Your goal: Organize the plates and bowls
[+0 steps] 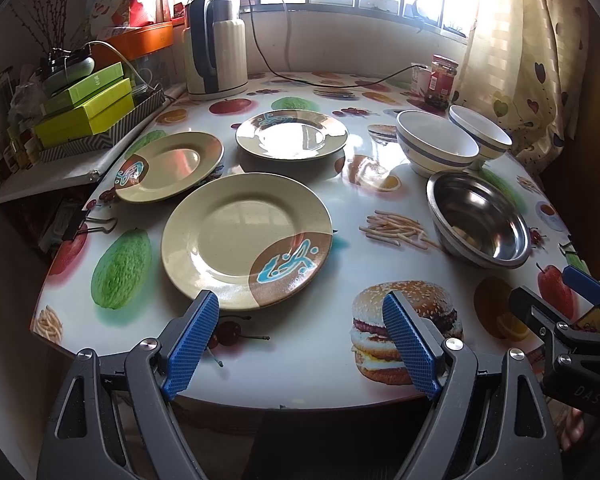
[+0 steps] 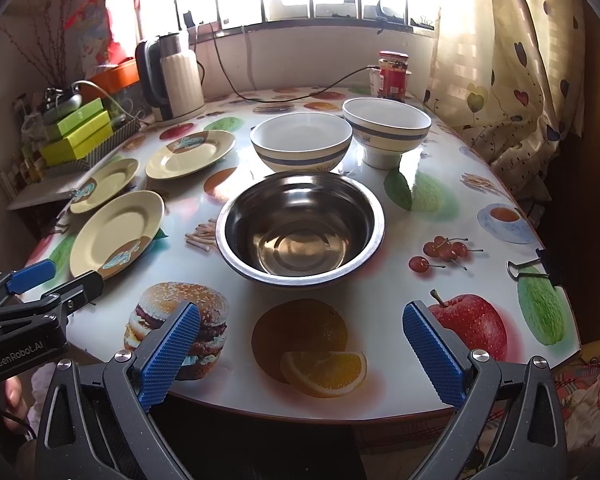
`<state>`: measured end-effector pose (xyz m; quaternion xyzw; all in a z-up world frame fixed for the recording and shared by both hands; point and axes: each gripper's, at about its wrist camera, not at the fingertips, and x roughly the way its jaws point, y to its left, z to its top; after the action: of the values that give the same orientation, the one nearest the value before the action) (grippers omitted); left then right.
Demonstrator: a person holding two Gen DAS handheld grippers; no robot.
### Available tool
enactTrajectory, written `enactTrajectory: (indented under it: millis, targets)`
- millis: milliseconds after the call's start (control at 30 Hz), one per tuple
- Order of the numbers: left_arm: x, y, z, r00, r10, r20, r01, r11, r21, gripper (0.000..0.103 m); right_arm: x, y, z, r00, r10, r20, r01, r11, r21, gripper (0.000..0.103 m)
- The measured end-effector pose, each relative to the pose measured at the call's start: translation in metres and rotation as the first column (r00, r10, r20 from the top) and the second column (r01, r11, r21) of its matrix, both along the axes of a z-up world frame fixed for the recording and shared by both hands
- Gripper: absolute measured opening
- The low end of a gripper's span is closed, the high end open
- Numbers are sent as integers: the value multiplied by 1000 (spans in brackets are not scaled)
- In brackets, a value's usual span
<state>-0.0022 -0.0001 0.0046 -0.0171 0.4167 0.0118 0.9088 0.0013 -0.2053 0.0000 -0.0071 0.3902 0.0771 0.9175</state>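
**Inspector:** While both tools hang short of the near edge of the worktop (image 1: pixel 300 376), nothing is in hand. The left gripper (image 1: pixel 300 344) stands with its jaws spread wide and empty; the right gripper (image 2: pixel 300 356) likewise, spread and empty.

**Assistant:** And the crockery?

**Inspector:** All six pieces lie loose and unstacked. Three beige plates sit on the left half: the near plate (image 1: pixel 246 242) straight ahead of the left gripper, the left plate (image 1: pixel 168 166) behind it, its rim appearing to pass just under the near plate's edge, and the far plate (image 1: pixel 291 135) apart toward the kettle (image 1: pixel 216 44). On the right half, the steel bowl (image 2: pixel 300 226) faces the right gripper, with two blue-banded white bowls behind it: the low bowl (image 2: pixel 300 142) and the footed bowl (image 2: pixel 386 128), rims close together or touching.

**Assistant:** Which step, then?

**Inspector:** In my judgement, the opening one: the approach before a first pick. No stack exists yet.

**Assistant:** What does the next move call for?

**Inspector:** Probably each gripper taking the piece in front of it. A plate lies flat, so the left jaws must come in low and pinch the near rim. The steel bowl wants one finger inside the wall, one outside. Its polished side may slip; the glossy cloth may let it slide.
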Motion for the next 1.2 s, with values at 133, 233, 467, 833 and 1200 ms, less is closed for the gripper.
enactTrajectory:
  millis: [133,233,467,833,1200]
  targets:
    - [0,1,-1,1000,5,1,-5,1000,-4,85,0,-1,0,1000,-1,-1,1,1000,2,103]
    - [0,2,0,1000,7,1,-7,1000,-5,85,0,-1,0,1000,-1,0,1,1000,1,103]
    - [1,3,1,1000,5,5,-5,1000,-8,85,0,-2,3,1000,1,7,-1,1000,1,103]
    - [4,37,14,997,67,44,-66,997,-31,85,10,17,30,993,68,97,-65,997,-29,103]
    - [17,127,28,973,221,61,-218,975,-46,85,60,86,65,960,238,146,-245,969,32,103]
